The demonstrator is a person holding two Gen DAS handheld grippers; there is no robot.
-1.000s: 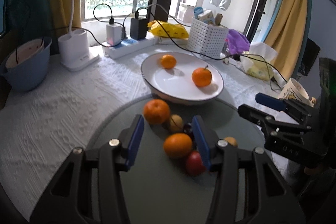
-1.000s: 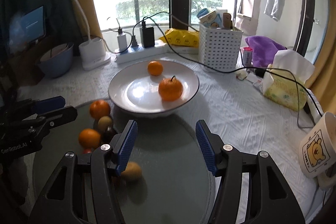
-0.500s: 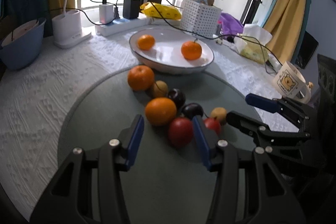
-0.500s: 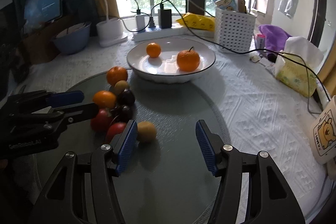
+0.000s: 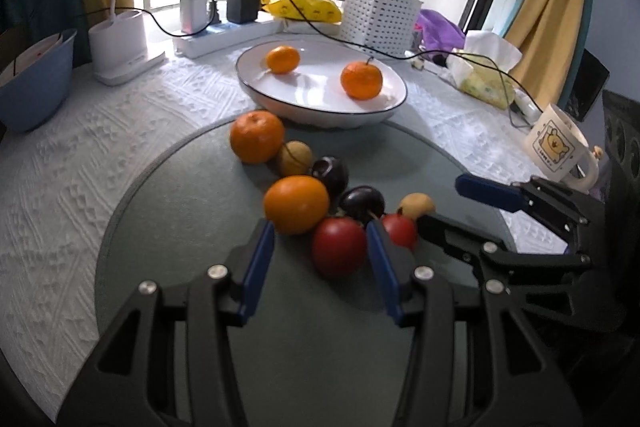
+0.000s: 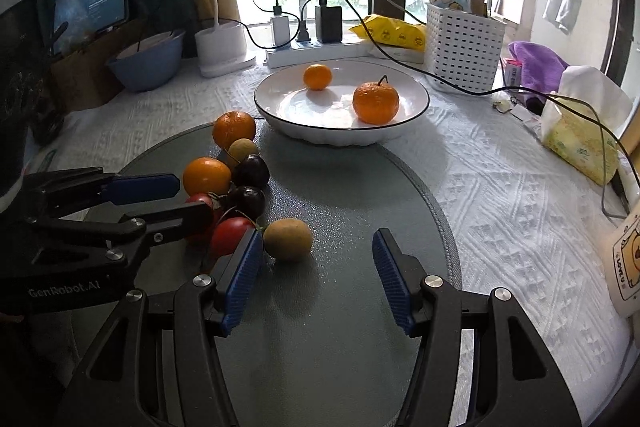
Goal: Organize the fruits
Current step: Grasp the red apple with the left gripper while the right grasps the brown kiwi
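Observation:
A white plate [image 5: 256,93] [image 6: 416,111] holds two oranges, a small one [image 5: 283,59] and a stemmed one [image 5: 361,80] [image 6: 375,103]. On the grey round mat [image 5: 180,227] lies a cluster: two oranges [image 5: 257,135] [image 5: 296,204], a tan fruit [image 5: 295,157], two dark plums [image 5: 330,173] [image 5: 362,203], two red fruits [image 5: 339,246] [image 5: 399,230] and a tan fruit [image 6: 288,239]. My left gripper [image 5: 320,253] is open, its jaws either side of the larger red fruit. My right gripper [image 6: 318,259] is open, just behind the tan fruit.
A white basket [image 5: 380,15], a power strip with chargers [image 5: 216,39], a lamp base [image 5: 120,43], a blue bowl [image 5: 32,79], a tissue pack [image 6: 580,135] and a bear mug [image 5: 560,151] ring the mat on the white cloth.
Both grippers have pulled back toward the near edge of the mat, bringing the whole fruit cluster into view. Both stay open. No fruit has moved.

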